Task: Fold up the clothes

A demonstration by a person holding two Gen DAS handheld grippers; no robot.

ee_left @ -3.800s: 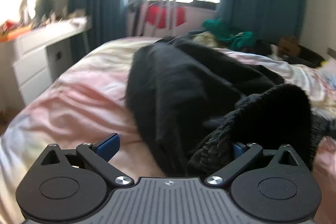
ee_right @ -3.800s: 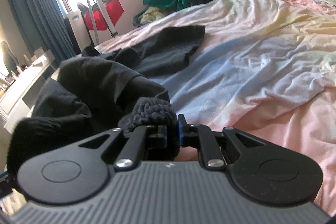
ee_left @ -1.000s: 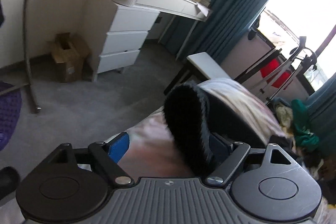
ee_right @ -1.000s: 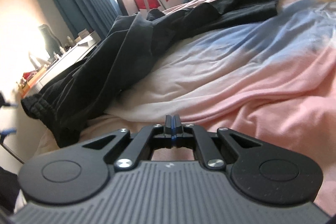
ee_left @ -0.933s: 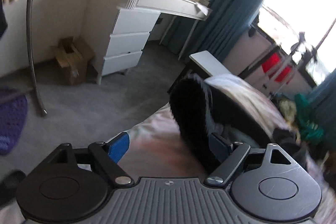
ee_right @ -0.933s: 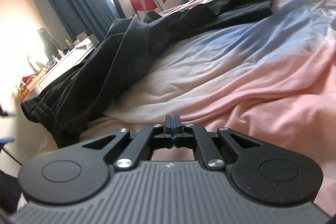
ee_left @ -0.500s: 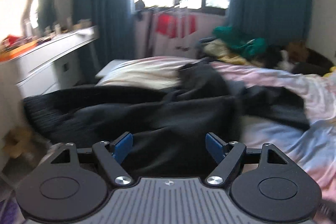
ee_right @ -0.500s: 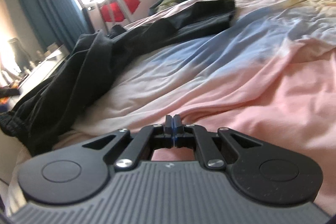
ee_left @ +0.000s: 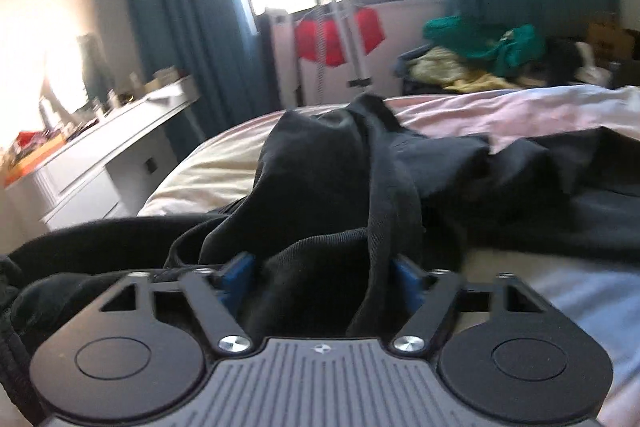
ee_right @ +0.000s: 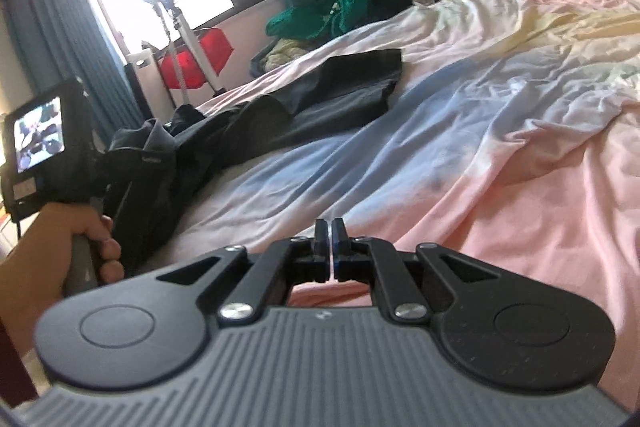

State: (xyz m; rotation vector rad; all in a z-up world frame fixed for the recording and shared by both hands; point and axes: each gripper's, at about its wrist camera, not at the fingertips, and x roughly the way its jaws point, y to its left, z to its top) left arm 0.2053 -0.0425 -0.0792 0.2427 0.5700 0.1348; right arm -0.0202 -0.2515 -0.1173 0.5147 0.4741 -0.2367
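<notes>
From my left claw (ee_left: 322,277) I see black fabric bunched between the two blue pads, which stand well apart with the cloth filling the gap; a seamed edge of the black garment (ee_left: 344,187) runs down past the right pad. The pads sit against the folds, but I cannot tell whether they are actually squeezing the cloth. The garment rises in a heap just ahead of the claw and spreads away to the right across the bed (ee_left: 500,107).

My right claw (ee_right: 330,241) is pressed together with nothing between its fingers, hovering low over the pink part of the sheet. In this view the black garment lies stretched along the far left side of the bed (ee_right: 500,115), one flat end reaching toward the middle of the mattress. At the left edge my left hand (ee_right: 52,255) grips the other handle, with the cloth gathered right beside it.

A white dresser (ee_left: 96,163) stands left of the bed, and a red item (ee_left: 340,35) hangs on a rack under the window.
</notes>
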